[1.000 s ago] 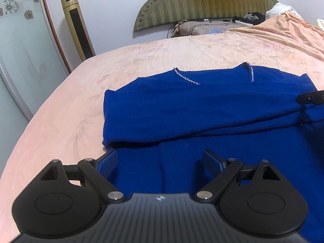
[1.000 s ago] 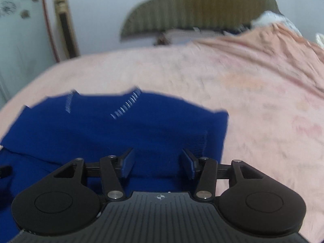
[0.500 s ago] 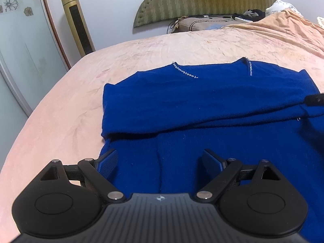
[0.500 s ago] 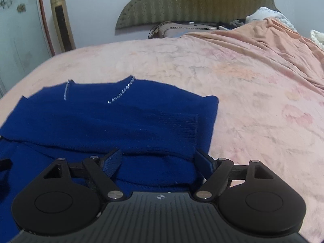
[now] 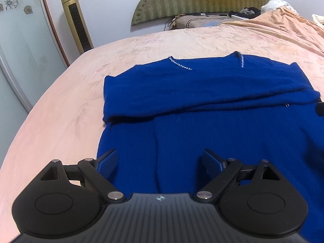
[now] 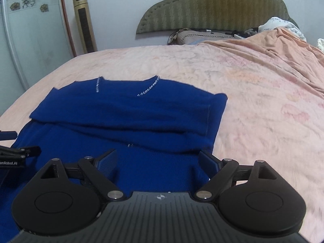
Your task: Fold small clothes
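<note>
I have the blue sweater (image 5: 212,125) lying flat on the bed (image 6: 263,85), neckline with its sparkly trim (image 6: 147,90) at the far end, and both sleeves already folded across the chest in a band, so I judge the sleeve step done and the lengthwise fold from the hem as the step in hand. My left gripper (image 5: 160,162) hovers over the near-left part of the body panel, its fingers (image 5: 107,161) spread wide with nothing between them; the left finger sits right at the sweater's left edge. My right gripper (image 6: 158,161) hangs over the near-right part, fingers (image 6: 208,160) also wide and empty, the right one just beside the sweater's right edge where the folded sleeve cuff ends. The hem itself is hidden below both gripper bodies, so I cannot tell how near it is. Next I think I need to drop both grippers to the hem corners, pinch the knit at each side, and carry the bottom up toward the neckline evenly, keeping the sleeve band from sliding.
</note>
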Motion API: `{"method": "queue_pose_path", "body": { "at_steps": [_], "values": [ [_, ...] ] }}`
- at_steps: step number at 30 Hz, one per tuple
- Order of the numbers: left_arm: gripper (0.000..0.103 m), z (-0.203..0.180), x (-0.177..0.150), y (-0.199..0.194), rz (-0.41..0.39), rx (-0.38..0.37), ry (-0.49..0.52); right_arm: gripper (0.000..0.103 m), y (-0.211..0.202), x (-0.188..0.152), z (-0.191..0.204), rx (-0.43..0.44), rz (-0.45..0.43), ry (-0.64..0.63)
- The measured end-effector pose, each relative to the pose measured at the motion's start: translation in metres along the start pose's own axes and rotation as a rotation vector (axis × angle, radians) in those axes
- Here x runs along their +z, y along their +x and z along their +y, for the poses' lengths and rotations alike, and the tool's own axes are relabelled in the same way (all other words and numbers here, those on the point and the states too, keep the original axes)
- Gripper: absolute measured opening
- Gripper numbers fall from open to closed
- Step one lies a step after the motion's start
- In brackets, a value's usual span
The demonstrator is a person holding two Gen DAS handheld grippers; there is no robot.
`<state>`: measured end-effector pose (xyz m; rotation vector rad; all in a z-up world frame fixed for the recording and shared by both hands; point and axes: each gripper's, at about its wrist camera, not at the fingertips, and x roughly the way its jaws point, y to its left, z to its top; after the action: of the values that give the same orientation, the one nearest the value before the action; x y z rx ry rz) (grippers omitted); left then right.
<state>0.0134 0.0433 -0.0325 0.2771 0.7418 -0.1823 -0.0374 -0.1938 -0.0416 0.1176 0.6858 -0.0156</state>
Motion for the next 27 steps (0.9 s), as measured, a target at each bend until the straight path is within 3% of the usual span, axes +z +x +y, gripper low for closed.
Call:
{"method": "queue_pose_path", "body": {
  "at_steps": [5, 9, 13, 17, 22, 27],
  "values": [
    [0.091, 0.022, -0.018, -0.014, 0.013, -0.057, -0.048, 0.091, -0.015, -0.016, -0.001, 0.064, 0.004, 0.011],
    [0.091, 0.046, -0.034, -0.019, 0.027, -0.027, -0.075, 0.092, -0.027, -0.030, -0.009, 0.089, 0.030, 0.056],
    [0.091, 0.075, -0.046, -0.022, 0.055, -0.091, -0.153, 0.092, -0.036, -0.043, -0.028, 0.105, 0.051, 0.132],
    [0.091, 0.088, -0.053, -0.026, 0.070, -0.075, -0.154, 0.092, -0.047, -0.056, -0.044, 0.103, 0.051, 0.185],
    [0.091, 0.091, -0.064, -0.031, 0.104, -0.231, -0.164, 0.090, -0.060, -0.074, -0.045, 0.104, 0.078, 0.165],
    [0.092, 0.074, -0.072, -0.039, 0.092, -0.294, -0.097, 0.082, -0.070, -0.087, -0.030, 0.140, 0.120, 0.100]
  ]
}}
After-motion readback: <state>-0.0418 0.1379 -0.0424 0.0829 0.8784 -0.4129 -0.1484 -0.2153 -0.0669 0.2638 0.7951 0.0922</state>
